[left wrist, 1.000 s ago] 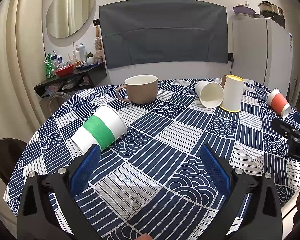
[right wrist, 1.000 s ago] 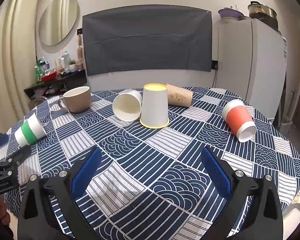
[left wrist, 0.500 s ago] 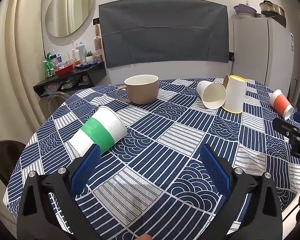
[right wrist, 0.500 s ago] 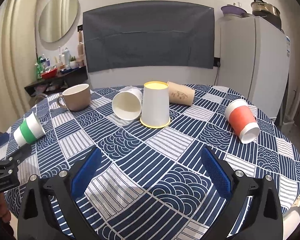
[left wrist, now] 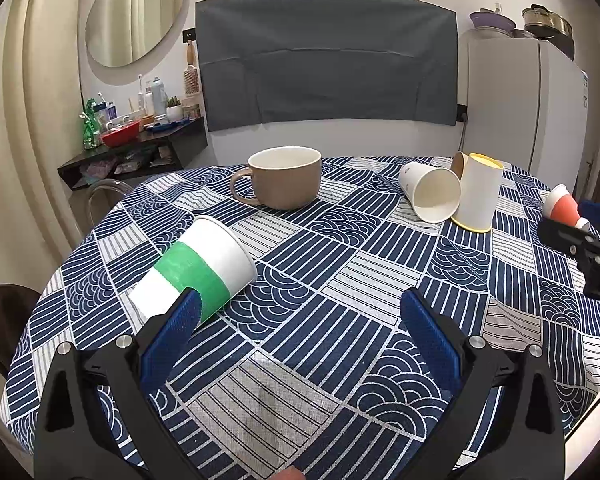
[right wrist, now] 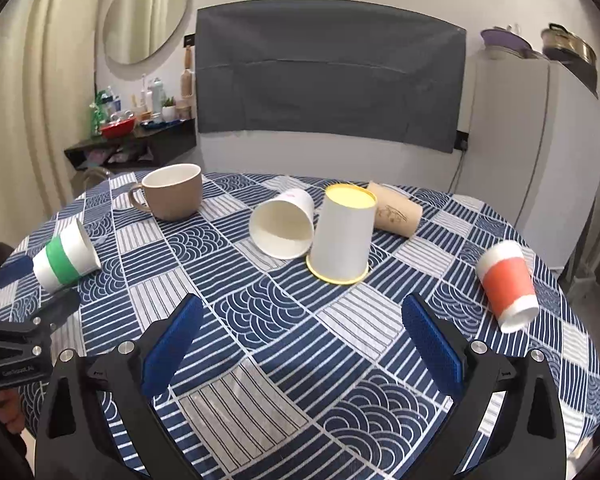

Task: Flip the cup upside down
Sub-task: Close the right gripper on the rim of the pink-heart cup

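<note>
I see my left gripper (left wrist: 300, 312) spread wide over the round table's navy-and-white patterned cloth (left wrist: 340, 280), holding nothing; its left blue pad (left wrist: 172, 332) sits just in front of the green-banded white paper cup (left wrist: 196, 270), which lies on its side, mouth pointing far right. My right gripper (right wrist: 302, 316) is equally wide and empty. Beyond it a yellow-rimmed white paper cup (right wrist: 342, 234) stands upside down, a plain white paper cup (right wrist: 282, 224) tipped against it. An orange-banded cup (right wrist: 508, 284) lies right, a beige ceramic mug (right wrist: 172, 192) far left. A dark grey sheet (right wrist: 328, 72) covers the wall.
</note>
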The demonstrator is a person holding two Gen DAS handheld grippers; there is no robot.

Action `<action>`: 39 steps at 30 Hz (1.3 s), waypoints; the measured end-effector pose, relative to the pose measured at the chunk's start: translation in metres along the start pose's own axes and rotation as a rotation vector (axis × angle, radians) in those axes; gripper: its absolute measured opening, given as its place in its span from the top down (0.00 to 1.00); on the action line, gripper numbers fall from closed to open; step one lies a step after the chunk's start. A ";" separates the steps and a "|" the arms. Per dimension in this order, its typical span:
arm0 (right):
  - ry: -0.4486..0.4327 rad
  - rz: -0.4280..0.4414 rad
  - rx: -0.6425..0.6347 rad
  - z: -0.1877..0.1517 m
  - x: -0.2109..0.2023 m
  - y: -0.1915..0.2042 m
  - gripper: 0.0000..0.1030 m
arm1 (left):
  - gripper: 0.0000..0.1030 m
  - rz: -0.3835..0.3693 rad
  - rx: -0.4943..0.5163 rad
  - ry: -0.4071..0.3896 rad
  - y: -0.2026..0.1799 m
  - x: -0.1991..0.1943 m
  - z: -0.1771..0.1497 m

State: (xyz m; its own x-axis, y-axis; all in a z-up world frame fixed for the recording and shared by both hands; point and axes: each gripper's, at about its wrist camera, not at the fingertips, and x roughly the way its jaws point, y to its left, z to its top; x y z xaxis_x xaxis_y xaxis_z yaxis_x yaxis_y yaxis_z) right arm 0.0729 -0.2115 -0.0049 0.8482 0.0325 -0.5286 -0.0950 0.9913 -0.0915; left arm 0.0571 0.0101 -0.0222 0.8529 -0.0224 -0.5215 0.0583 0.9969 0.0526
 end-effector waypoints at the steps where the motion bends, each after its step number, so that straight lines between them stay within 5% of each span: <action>1: -0.004 -0.006 -0.023 0.005 0.001 0.004 0.07 | 0.05 -0.011 0.003 0.005 0.001 0.002 0.000; 4: -0.002 -0.023 -0.097 0.017 0.008 0.013 0.07 | 0.05 -0.072 -0.004 0.032 0.004 0.008 0.001; 10: 0.019 0.024 -0.205 0.040 0.030 0.028 0.07 | 0.05 -0.049 0.062 0.034 0.002 0.014 -0.001; 20: 0.099 -0.033 -0.413 0.061 0.089 0.049 0.08 | 0.05 -0.099 0.029 0.092 0.014 0.029 0.000; 35: 0.158 -0.277 -0.818 0.054 0.164 0.071 0.10 | 0.05 -0.147 -0.015 0.162 0.020 0.043 -0.003; 36: 0.161 -0.286 -0.829 0.053 0.167 0.071 0.13 | 0.05 -0.149 -0.014 0.164 0.020 0.043 -0.003; 38: 0.179 -0.299 -0.844 0.053 0.174 0.070 0.44 | 0.05 -0.148 -0.011 0.167 0.019 0.044 -0.003; 39: 0.196 -0.299 -0.849 0.052 0.179 0.069 0.44 | 0.05 -0.149 -0.011 0.168 0.019 0.044 -0.003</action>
State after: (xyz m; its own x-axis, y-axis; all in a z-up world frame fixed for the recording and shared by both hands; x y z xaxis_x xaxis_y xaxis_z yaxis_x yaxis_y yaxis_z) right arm 0.2449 -0.1307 -0.0621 0.8031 -0.3093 -0.5093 -0.3020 0.5255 -0.7954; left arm 0.0944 0.0280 -0.0466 0.7371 -0.1573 -0.6572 0.1703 0.9844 -0.0446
